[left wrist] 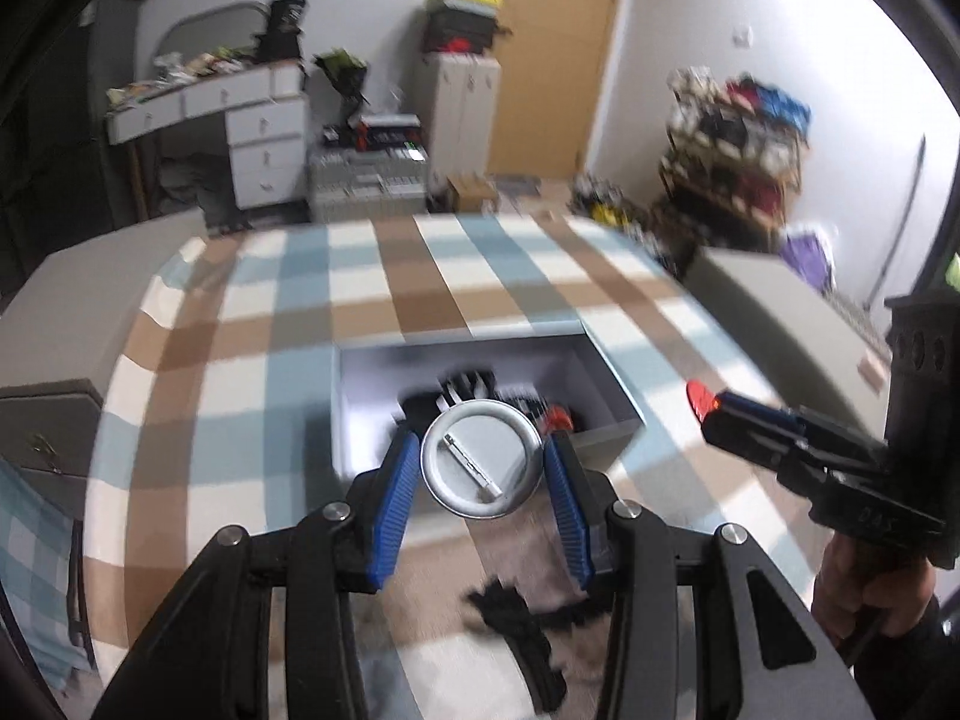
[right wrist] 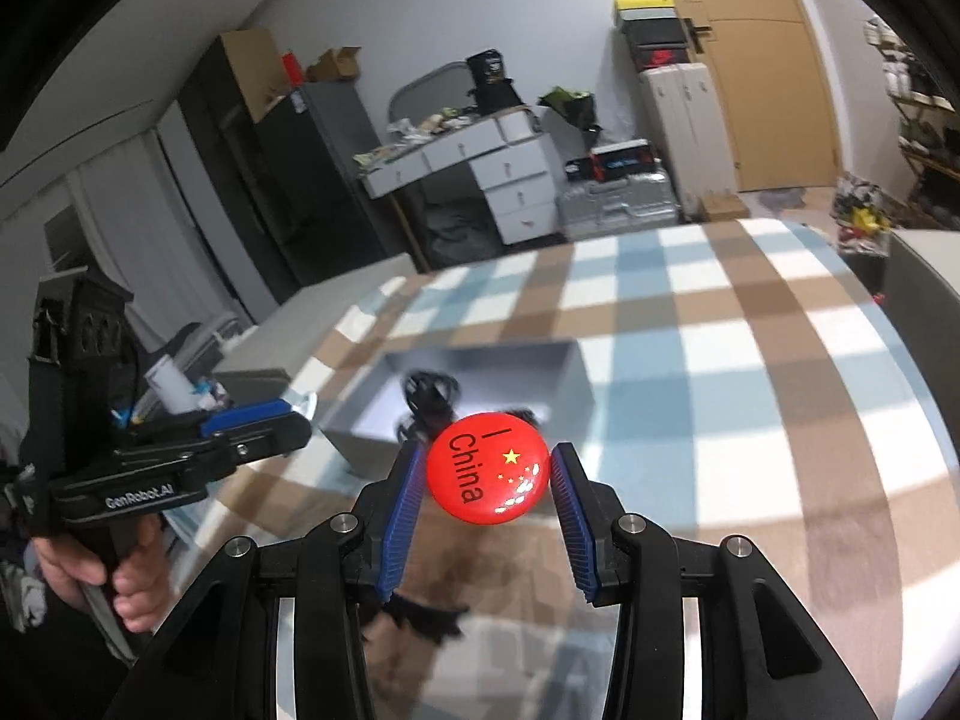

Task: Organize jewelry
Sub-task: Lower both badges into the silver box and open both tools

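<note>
We saw a checked blue, brown and white cloth covering the desk, and on it an open white box that served as the container for the jewelry. Inside the box lay a dark tangle of black items, too blurred to name, with a small red-orange piece beside them in the left wrist view; the rest of the box floor was bare. We judged the step in hand to be the carrying of two badges toward this box. The left hand-held gripper was closed on a silver pin-back badge, held by its rim with the clasp side facing the camera, just above the near edge of the box. The right hand-held gripper was likewise clamped on a red badge printed with "I China" and yellow stars, held in the air near the front of the box. A black strap-like item lay on the cloth below the left tool. The next move, in our judgement, called for bringing each badge over the bare part of the box and parting the fingers low enough that the badge would not bounce out.
</note>
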`<state>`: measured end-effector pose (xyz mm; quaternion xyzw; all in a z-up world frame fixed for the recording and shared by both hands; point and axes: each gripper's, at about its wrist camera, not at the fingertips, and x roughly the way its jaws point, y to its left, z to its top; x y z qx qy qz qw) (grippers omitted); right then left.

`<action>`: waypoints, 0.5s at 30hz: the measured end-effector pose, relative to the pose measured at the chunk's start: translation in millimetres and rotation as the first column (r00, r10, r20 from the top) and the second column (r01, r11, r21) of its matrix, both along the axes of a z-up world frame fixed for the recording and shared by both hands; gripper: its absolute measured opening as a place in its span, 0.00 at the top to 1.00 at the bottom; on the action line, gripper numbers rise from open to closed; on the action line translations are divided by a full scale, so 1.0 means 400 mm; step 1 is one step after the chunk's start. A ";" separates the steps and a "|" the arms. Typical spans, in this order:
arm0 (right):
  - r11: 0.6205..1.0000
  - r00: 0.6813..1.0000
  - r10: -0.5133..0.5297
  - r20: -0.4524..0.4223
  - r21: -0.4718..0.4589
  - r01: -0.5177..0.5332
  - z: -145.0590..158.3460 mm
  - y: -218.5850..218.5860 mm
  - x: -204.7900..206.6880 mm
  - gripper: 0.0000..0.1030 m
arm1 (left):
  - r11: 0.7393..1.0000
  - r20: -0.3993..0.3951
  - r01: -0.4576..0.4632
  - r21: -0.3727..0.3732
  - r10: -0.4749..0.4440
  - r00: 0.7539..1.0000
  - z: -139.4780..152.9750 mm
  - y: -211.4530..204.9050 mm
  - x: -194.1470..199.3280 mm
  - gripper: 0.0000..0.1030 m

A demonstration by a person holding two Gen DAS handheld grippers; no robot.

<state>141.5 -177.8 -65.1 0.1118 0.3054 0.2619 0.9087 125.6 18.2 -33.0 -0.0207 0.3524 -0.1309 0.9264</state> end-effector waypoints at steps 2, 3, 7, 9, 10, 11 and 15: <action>1.000 1.000 0.011 0.000 0.005 -0.011 0.012 0.016 0.023 0.59 | 1.000 0.025 -0.014 -0.018 0.015 1.000 0.006 0.009 0.010 0.64; 1.000 1.000 0.019 0.004 0.008 -0.019 0.017 0.026 0.034 0.59 | 0.999 0.032 -0.017 -0.036 0.018 0.999 0.008 0.017 0.017 0.64; 0.999 0.999 0.040 0.013 0.008 -0.040 0.029 0.058 0.078 0.59 | 0.996 0.017 -0.012 -0.087 0.014 1.000 -0.001 0.037 0.054 0.64; 0.999 0.999 0.050 0.013 0.008 -0.050 0.030 0.073 0.100 0.59 | 0.994 0.007 -0.005 -0.107 0.006 1.000 -0.007 0.038 0.065 0.64; 0.999 0.999 0.051 0.013 0.008 -0.051 0.030 0.077 0.108 0.59 | 0.993 -0.001 0.005 -0.118 -0.005 1.000 -0.011 0.034 0.072 0.64; 0.999 0.999 0.053 0.012 0.007 -0.053 0.028 0.082 0.120 0.59 | 0.993 -0.004 0.007 -0.122 -0.008 1.000 -0.015 0.032 0.077 0.64; 0.999 0.999 0.053 -0.004 -0.001 -0.053 0.014 0.090 0.153 0.59 | 0.992 -0.014 0.029 -0.126 -0.031 0.999 -0.031 0.015 0.102 0.64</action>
